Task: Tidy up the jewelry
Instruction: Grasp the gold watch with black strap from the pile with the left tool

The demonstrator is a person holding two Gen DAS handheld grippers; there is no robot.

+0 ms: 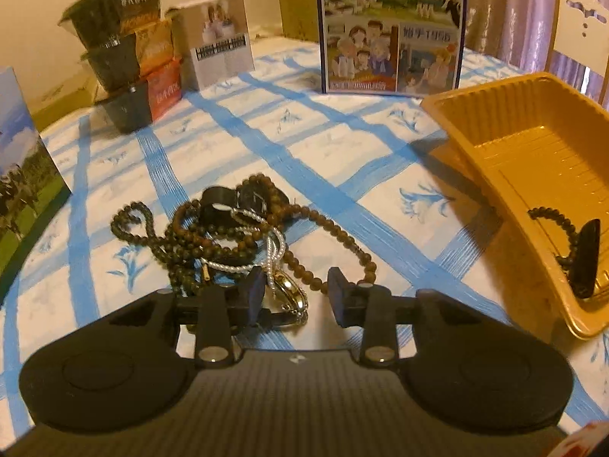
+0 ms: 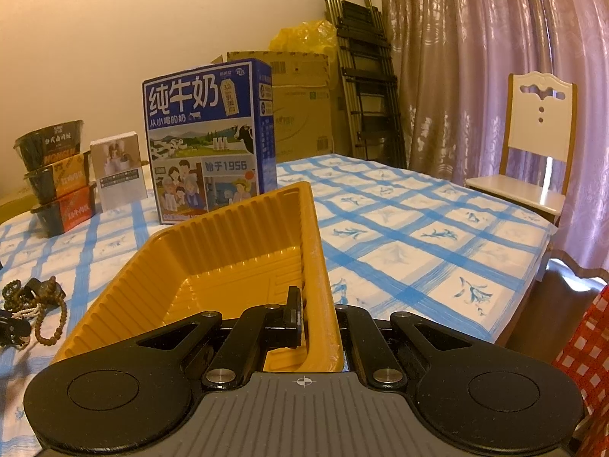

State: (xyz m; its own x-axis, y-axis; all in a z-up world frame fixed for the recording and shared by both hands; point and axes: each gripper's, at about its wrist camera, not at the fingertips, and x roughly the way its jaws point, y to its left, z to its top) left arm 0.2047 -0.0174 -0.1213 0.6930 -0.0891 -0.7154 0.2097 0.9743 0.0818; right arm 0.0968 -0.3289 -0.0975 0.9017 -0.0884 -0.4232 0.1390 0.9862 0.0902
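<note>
The left gripper (image 1: pixel 296 292) stands narrowly open, nothing pinched, its fingers straddling the near end of one jewelry pile (image 1: pixel 236 236): brown bead strands, a pearl strand, a gold piece. The right gripper (image 2: pixel 318 314) is clamped on the wall of one yellow tray (image 2: pixel 236 236). Only the left view shows beads in that tray. Three stacked bowls (image 2: pixel 57 175); milk carton (image 2: pixel 205 141) reads "纯牛奶", "1956".

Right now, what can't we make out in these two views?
- Left wrist view: what lies under the jewelry pile; strands overlap.
- Left wrist view: near end of the yellow tray, cut by the frame edge.
- Right wrist view: outer finger of the right hand-held gripper, hidden behind the tray wall.
- Right wrist view: pile's left part, cut off.
</note>
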